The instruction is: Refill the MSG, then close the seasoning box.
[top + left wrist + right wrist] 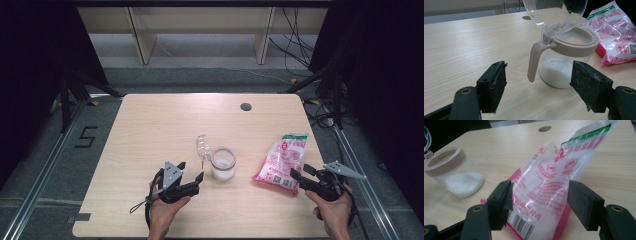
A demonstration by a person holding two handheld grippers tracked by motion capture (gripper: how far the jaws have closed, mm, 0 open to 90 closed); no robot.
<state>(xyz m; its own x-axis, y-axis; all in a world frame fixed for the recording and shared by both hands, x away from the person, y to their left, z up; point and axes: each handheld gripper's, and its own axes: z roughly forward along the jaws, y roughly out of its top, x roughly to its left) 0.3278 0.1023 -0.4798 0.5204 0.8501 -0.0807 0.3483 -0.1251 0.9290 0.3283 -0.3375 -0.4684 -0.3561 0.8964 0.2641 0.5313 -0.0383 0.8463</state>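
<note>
Right tongs [540, 205] stand open astride the pink sugar bag [549, 195], gripping nothing. Left tongs [537, 87] gape empty just before the flip-lid sugar jar [564, 60], left of that bag.

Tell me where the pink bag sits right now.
In the high view the pink bag lies flat on the table's right side, just right of the lidded jar, its near end between the right gripper's open jaws.

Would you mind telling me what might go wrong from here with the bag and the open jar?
The bag lies between the open jaws of the right gripper; a grip on the loose film alone might slip or tear it. The jar stands with its clear lid flipped up; a nudge from the left gripper, open just before it, could tip it and spill the white grains.
</note>
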